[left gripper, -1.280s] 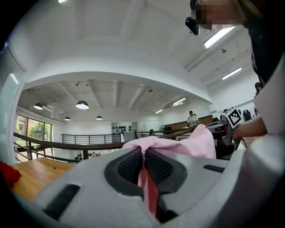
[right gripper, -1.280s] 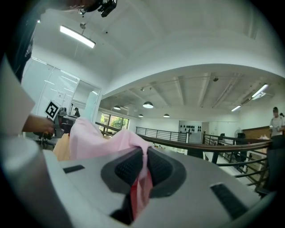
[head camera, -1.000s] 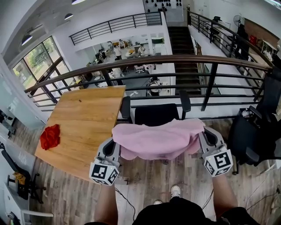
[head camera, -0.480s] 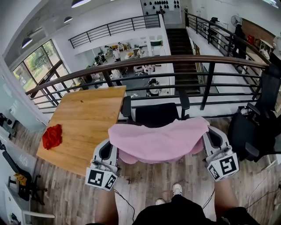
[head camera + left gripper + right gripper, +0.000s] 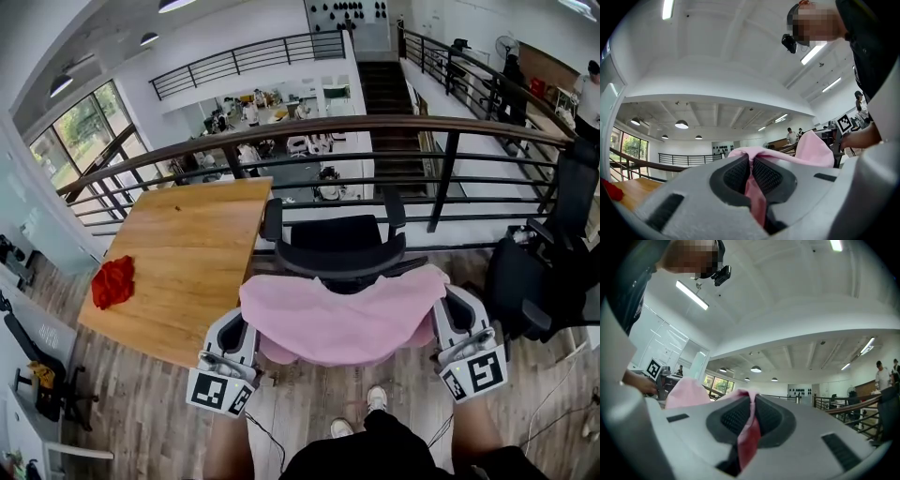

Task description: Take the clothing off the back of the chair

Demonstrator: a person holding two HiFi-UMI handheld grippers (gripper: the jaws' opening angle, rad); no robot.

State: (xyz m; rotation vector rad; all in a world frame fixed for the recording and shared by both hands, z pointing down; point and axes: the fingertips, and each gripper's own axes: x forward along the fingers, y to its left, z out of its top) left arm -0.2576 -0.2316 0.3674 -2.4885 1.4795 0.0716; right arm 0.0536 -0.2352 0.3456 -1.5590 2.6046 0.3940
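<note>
Only gripper views show garment (image 5: 754,194) pinched — head view: chair (image 5: 336,246).

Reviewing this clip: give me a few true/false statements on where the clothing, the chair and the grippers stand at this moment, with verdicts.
1. The left gripper and the right gripper are each shut on the pink garment. True.
2. The pink garment drapes over the top of the backrest of the black chair. False: the backrest top shows bare beyond the garment, which hangs stretched between the two grippers.
3. A red cloth lies on the wooden table. True.
4. The red cloth lies right beside the black chair. False: it lies near the table's left edge, away from the chair.
</note>
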